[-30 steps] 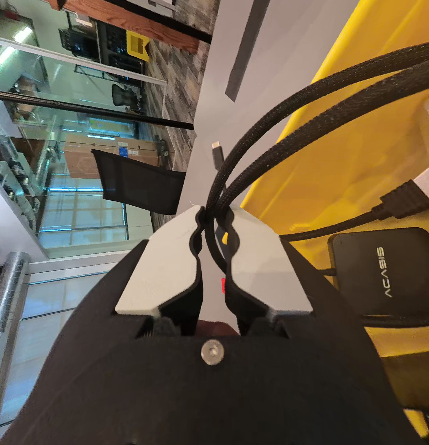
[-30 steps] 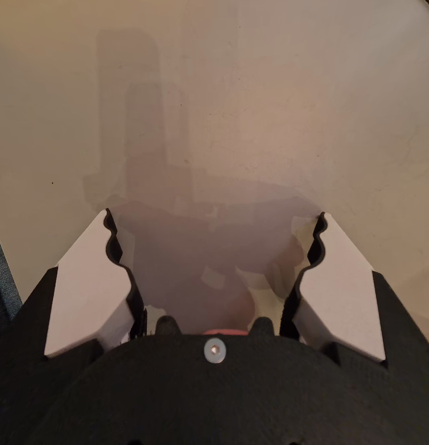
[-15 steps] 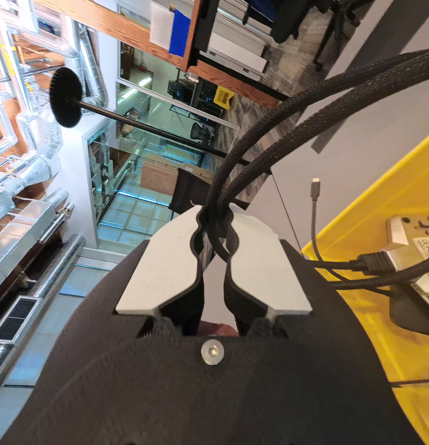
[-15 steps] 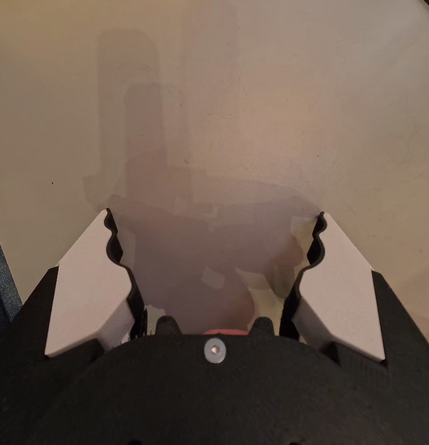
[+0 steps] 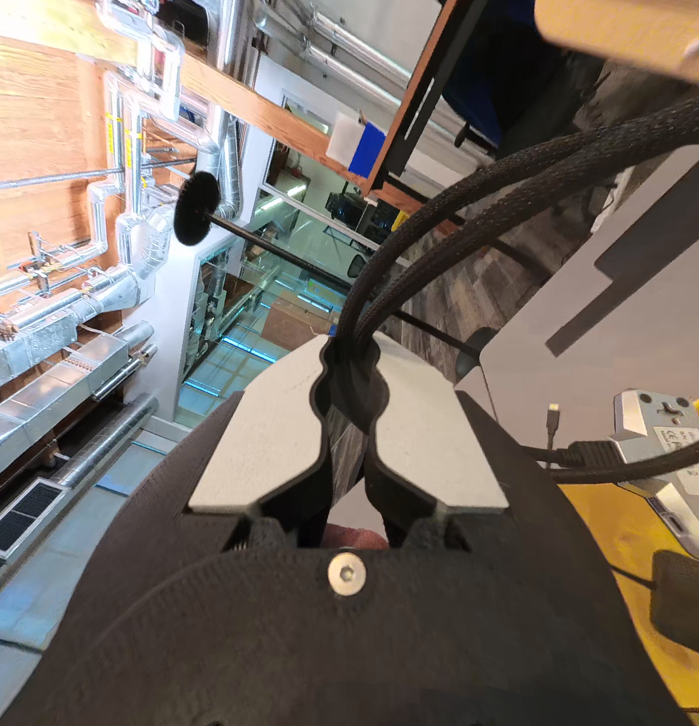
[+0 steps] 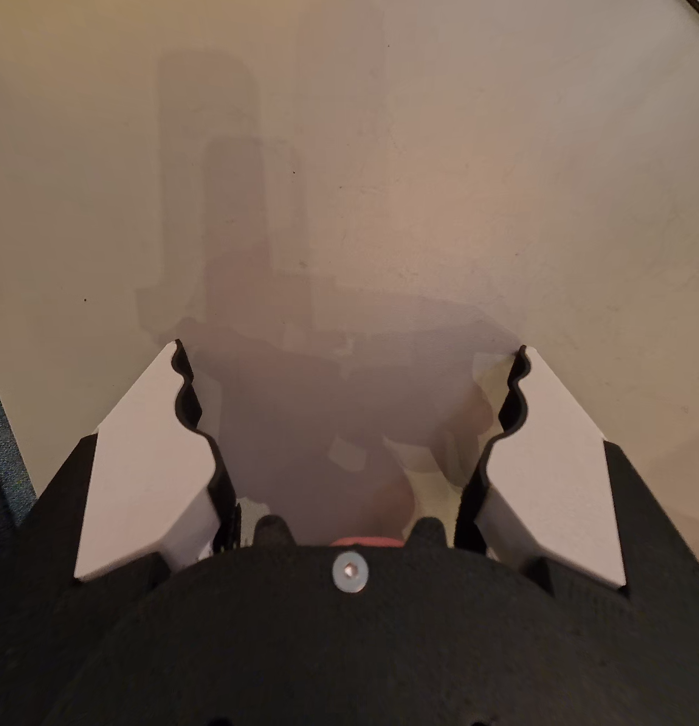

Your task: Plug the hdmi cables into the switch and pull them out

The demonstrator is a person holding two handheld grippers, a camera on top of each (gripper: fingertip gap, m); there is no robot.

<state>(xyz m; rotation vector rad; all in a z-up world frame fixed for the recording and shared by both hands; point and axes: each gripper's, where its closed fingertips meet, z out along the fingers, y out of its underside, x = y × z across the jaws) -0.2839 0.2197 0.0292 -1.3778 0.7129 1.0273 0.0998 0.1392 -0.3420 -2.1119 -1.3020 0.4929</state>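
My left gripper [image 5: 349, 349] is shut on a loop of black braided HDMI cable [image 5: 477, 204], both strands pinched between the jaws and arcing off to the upper right. It is lifted and tilted, facing out over the room. The silver switch box [image 5: 654, 440] hangs low at the right with a black plug [image 5: 587, 451] in its end, above the yellow surface [image 5: 615, 558]. My right gripper [image 6: 349, 353] is open and empty, facing down at a plain beige tabletop [image 6: 418, 157]; only its shadow lies there.
A black flat device [image 5: 685, 601] lies on the yellow surface at the lower right. A thin cable with a small loose plug [image 5: 552, 416] hangs beside the grey table edge [image 5: 575, 353]. Ducts, beams and glass walls fill the left. A table edge [image 6: 2, 424] shows at left. About 55 cm separates my left fingertips from my right.
My left gripper has risen and tilted further with the cable loop in it; the switch and yellow surface have slid toward the lower right. The right gripper has not moved.
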